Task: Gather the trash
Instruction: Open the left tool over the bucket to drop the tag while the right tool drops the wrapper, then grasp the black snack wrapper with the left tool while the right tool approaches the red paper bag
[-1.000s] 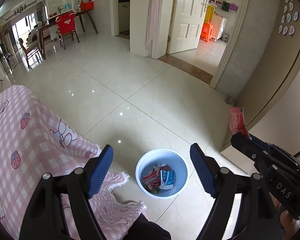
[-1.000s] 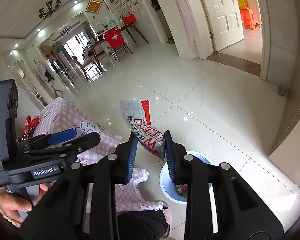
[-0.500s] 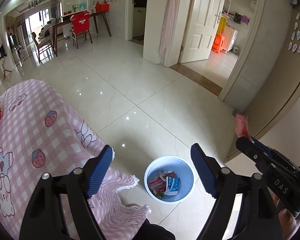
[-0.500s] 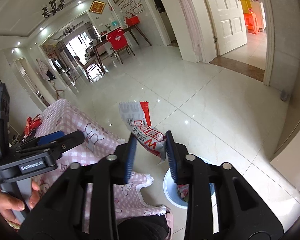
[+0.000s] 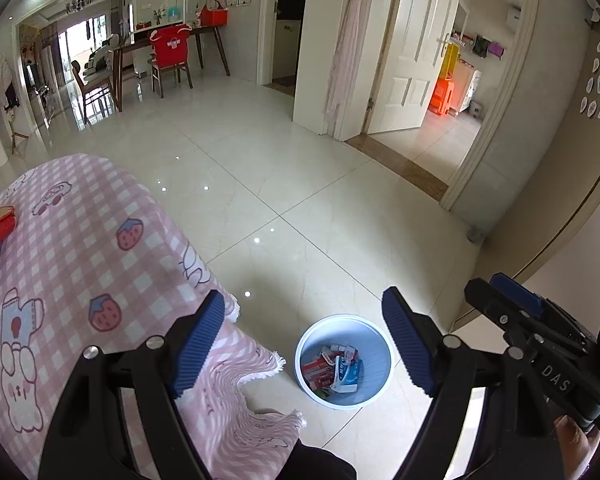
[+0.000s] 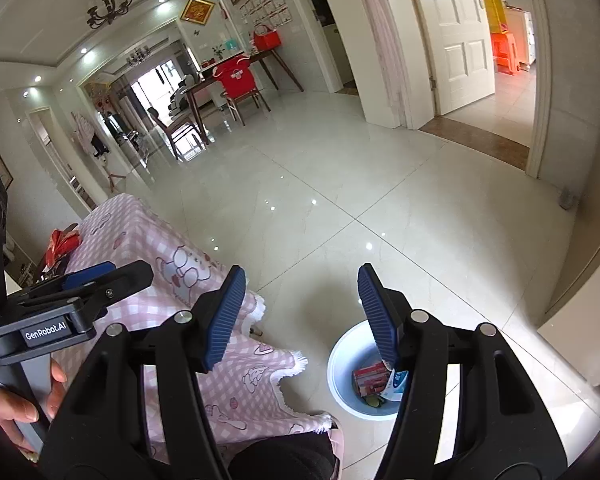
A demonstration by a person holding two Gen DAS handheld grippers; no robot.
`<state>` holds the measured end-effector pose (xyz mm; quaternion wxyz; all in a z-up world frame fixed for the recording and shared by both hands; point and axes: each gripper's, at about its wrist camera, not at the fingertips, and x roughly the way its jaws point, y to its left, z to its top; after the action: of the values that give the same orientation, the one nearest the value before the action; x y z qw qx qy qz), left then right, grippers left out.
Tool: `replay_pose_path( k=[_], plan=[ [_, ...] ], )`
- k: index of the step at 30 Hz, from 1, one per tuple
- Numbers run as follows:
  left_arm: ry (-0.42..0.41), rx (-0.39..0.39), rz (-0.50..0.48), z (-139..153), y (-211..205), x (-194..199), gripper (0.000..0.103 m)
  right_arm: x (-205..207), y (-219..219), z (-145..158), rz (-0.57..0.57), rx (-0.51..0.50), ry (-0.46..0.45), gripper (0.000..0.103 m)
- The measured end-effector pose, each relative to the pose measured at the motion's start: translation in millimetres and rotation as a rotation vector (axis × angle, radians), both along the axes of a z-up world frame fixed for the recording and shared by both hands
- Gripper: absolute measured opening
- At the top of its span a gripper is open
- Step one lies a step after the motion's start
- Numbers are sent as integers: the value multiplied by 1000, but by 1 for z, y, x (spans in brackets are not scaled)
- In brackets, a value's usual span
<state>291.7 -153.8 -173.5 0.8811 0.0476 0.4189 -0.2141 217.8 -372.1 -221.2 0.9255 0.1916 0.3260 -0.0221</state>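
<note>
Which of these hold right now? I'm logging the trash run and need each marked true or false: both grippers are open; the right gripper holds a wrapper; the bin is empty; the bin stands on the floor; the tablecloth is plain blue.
1. Both the left gripper and the right gripper are open. True.
2. The right gripper holds a wrapper. False: nothing sits between its fingers.
3. The bin is empty. False: several packets and wrappers lie inside.
4. The bin stands on the tiled floor beside the draped table edge. True.
5. The tablecloth is plain blue. False: it is pink checked with strawberry and cartoon prints.
</note>
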Motion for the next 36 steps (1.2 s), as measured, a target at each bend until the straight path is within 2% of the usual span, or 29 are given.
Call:
replay_pose_path(
  k=[5, 12, 15, 17, 19, 22, 26, 32, 33, 34, 36],
  plan=[
    [-35, 7, 38, 13, 38, -5, 79, 7, 35, 13, 72, 0, -21, 59],
    [-83, 18, 185, 36, 130, 1, 83, 31, 115, 31, 223, -18, -45, 60],
    [-99, 52, 249, 41, 178, 8, 83, 45, 156, 38, 298, -34, -49, 61],
    [-102, 110, 289, 38, 207, 13, 83, 54, 177, 42, 334, -44, -47, 62],
    [-122, 172, 316, 36, 232, 17, 83, 66, 203, 43, 374, -60, -41, 62],
    [-107, 208, 326, 28, 263, 31, 83, 81, 242, 43, 429, -78, -26, 62],
    [-91, 248, 317, 17, 282, 49, 83, 104, 279, 37, 485, -90, 8, 62],
    [-89, 337, 254, -2, 277, 74, 83, 132, 306, 34, 522, -102, 41, 62],
    [-92, 342, 249, -4, 278, 78, 81, 137, 309, 34, 524, -100, 44, 62],
    [-83, 354, 246, -7, 278, 83, 71, 140, 311, 34, 524, -101, 45, 62],
    [-72, 330, 231, -6, 280, 86, 58, 146, 313, 34, 528, -98, 50, 62]
  ],
)
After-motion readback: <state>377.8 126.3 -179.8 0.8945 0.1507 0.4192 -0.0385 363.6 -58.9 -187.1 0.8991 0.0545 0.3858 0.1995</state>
